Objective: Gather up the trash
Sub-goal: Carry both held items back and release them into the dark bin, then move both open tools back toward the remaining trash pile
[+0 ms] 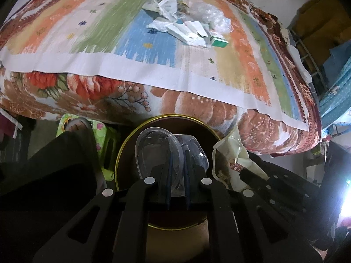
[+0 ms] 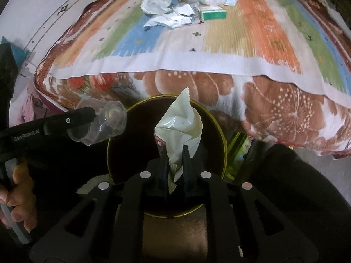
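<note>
My left gripper [image 1: 177,153] is clamped on a clear plastic cup [image 1: 153,151] and my right gripper [image 2: 175,153] on a cream wrapper [image 2: 179,129], both over the gold-rimmed bin [image 2: 122,131].

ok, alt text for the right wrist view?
The right gripper holds a crumpled cream wrapper above a round dark bin with a gold rim. At left, the left gripper holds a clear plastic cup near the bin's edge. Behind, more trash lies on a striped bedspread.
</note>
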A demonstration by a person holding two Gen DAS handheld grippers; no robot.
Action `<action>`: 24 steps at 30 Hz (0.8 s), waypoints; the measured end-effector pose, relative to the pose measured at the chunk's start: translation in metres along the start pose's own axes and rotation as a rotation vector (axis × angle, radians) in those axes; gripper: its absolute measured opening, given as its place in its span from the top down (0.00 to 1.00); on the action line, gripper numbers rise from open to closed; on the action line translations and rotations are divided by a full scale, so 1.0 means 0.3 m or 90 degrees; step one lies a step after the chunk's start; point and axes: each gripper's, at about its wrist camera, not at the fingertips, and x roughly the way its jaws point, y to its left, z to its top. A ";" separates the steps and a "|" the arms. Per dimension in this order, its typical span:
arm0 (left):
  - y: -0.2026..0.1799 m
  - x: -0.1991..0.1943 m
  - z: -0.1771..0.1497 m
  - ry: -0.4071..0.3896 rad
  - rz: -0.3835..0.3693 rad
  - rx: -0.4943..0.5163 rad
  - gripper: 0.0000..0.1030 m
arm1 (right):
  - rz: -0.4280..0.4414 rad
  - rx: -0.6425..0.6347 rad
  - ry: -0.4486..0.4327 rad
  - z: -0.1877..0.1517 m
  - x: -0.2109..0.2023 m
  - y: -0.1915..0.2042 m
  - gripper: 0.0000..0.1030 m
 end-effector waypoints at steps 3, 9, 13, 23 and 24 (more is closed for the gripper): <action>0.004 0.021 0.007 0.019 -0.023 -0.008 0.77 | 0.001 0.015 0.004 0.004 0.011 -0.012 0.73; 0.012 -0.027 0.019 -0.018 -0.016 -0.015 0.62 | 0.004 0.021 0.001 0.013 0.008 -0.014 0.56; 0.028 -0.057 0.032 -0.031 -0.019 -0.027 0.58 | 0.001 0.023 -0.022 0.024 -0.025 -0.016 0.51; 0.030 -0.126 0.070 -0.075 -0.004 -0.010 0.45 | 0.010 0.001 -0.081 0.078 -0.108 0.001 0.40; 0.021 -0.143 0.079 -0.088 -0.004 0.004 0.44 | 0.009 -0.001 -0.090 0.090 -0.121 -0.001 0.39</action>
